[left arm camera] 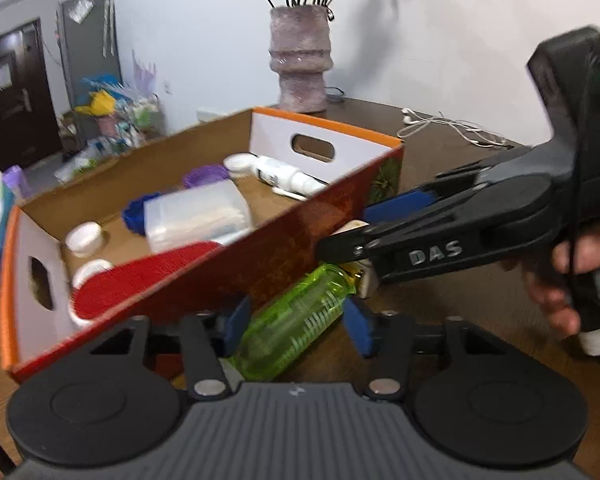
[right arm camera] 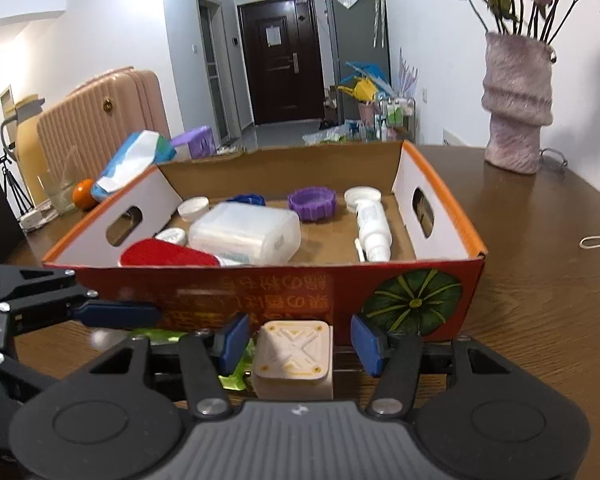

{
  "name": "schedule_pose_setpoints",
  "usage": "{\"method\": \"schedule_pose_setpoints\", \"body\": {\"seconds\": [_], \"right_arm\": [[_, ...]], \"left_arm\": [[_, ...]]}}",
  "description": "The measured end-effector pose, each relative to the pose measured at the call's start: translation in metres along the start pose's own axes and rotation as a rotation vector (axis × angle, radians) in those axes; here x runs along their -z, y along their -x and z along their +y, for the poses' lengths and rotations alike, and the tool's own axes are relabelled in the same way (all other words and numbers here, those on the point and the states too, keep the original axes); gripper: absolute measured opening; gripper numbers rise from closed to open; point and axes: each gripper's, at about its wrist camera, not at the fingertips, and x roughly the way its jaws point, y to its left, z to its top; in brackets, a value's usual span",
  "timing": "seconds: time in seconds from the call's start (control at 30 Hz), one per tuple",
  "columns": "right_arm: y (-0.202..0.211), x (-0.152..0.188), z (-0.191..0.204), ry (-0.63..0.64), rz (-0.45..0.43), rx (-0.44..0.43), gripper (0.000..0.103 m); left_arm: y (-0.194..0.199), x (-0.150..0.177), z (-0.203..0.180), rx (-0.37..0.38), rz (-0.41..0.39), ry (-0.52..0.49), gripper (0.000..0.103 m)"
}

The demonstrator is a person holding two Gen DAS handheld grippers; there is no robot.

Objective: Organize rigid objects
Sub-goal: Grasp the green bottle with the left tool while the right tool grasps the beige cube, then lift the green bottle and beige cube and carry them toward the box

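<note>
From the left wrist, the left gripper [left arm camera: 296,322] stands released, its blue fingers [left arm camera: 236,320] straddling a translucent green plastic bottle [left arm camera: 296,320] lying on the dark wooden tabletop [left arm camera: 460,304], long axis running forward toward the orange cardboard box [left arm camera: 284,248]. From the right wrist, the right gripper [right arm camera: 298,342] is likewise unclenched around a cream square block [right arm camera: 294,354] just before the box, the bottle at its left.

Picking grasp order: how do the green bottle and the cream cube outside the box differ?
The green bottle is translucent and long, lying on its side; the cream cube is opaque and squat, resting flat with a patterned face up. The bottle sits between the left tool's open fingers, the cube between the right tool's. Both rest on the table against the red box, neither gripped yet.
</note>
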Motion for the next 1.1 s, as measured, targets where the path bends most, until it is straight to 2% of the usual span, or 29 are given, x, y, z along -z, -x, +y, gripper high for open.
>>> {"method": "schedule_pose_setpoints", "body": {"seconds": [0.07, 0.13, 0.2, 0.33, 0.47, 0.53, 0.63, 0.8, 0.93, 1.1], "right_arm": [[-0.002, 0.002, -0.002, 0.007, 0.002, -0.006, 0.056], [-0.001, 0.004, -0.003, 0.015, 0.010, -0.013, 0.049], [0.003, 0.006, -0.004, 0.017, 0.010, -0.009, 0.049], [0.008, 0.009, -0.004, 0.014, 0.008, 0.003, 0.048], [0.032, 0.021, -0.010, 0.015, 0.012, 0.031, 0.047], [0.049, 0.031, -0.019, -0.023, 0.010, 0.030, 0.047], [0.075, 0.048, -0.024, -0.056, -0.007, 0.054, 0.047], [0.115, 0.067, -0.010, -0.059, -0.052, 0.025, 0.047], [0.143, 0.078, 0.011, -0.035, -0.085, -0.021, 0.047], [0.175, 0.092, 0.030, -0.019, -0.119, -0.047, 0.047]], "left_arm": [[0.001, 0.005, -0.004, 0.018, 0.016, -0.004, 0.040], [0.008, 0.012, -0.010, 0.046, 0.031, -0.024, 0.034], [0.010, 0.015, -0.015, 0.080, 0.049, -0.022, 0.035], [0.000, 0.013, -0.025, 0.078, 0.048, 0.002, 0.032], [0.018, 0.023, -0.044, 0.038, 0.027, 0.002, 0.031], [0.036, 0.034, -0.046, 0.026, 0.015, 0.059, 0.031], [0.068, 0.052, -0.044, -0.031, -0.009, 0.178, 0.031], [0.127, 0.072, -0.048, -0.113, -0.090, 0.320, 0.031], [0.168, 0.078, -0.063, -0.190, -0.148, 0.317, 0.031], [0.199, 0.086, -0.078, -0.250, -0.180, 0.319, 0.031]]}}
